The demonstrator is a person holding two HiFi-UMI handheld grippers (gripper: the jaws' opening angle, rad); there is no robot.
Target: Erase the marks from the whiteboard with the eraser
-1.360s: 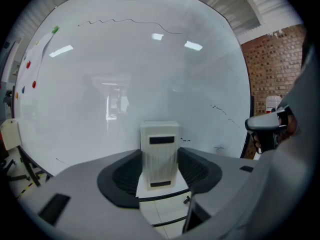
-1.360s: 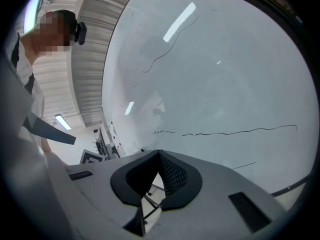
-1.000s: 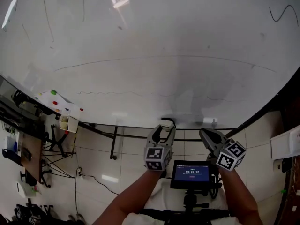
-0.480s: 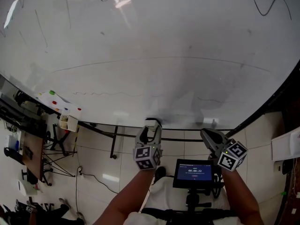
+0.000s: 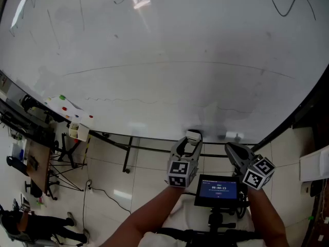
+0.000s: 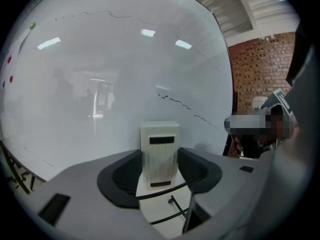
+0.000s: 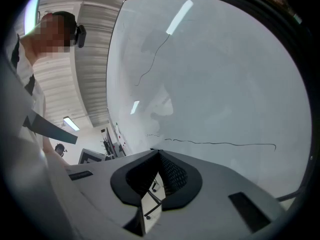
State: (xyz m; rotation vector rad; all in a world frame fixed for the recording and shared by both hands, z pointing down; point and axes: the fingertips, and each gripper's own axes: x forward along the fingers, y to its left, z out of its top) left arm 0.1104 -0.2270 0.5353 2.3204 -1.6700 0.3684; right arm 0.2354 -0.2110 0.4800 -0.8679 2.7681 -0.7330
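Observation:
The whiteboard (image 5: 169, 35) fills the upper head view. It bears thin black marks: a wavy stroke (image 5: 293, 6) at top right, a long faint arc (image 5: 180, 63) across the middle and a low squiggly line (image 5: 123, 100). My left gripper (image 5: 191, 142) is shut on a white block eraser (image 5: 193, 136) just below the board's bottom edge. The left gripper view shows the eraser (image 6: 160, 149) upright between the dark pads, facing the board (image 6: 100, 74). My right gripper (image 5: 230, 148) is shut and empty, its pads meeting (image 7: 157, 154) near a thin line (image 7: 220, 144).
Coloured magnets (image 5: 69, 107) dot the board's lower left, above a small white box (image 5: 78, 131). A small white item (image 5: 234, 136) sits on the board's ledge. A lit screen (image 5: 220, 189) is mounted at my waist. A person (image 5: 36, 225) stands at lower left.
My left gripper swung left with the eraser, then back right, ending a little right of where it began. The right gripper has hardly moved.

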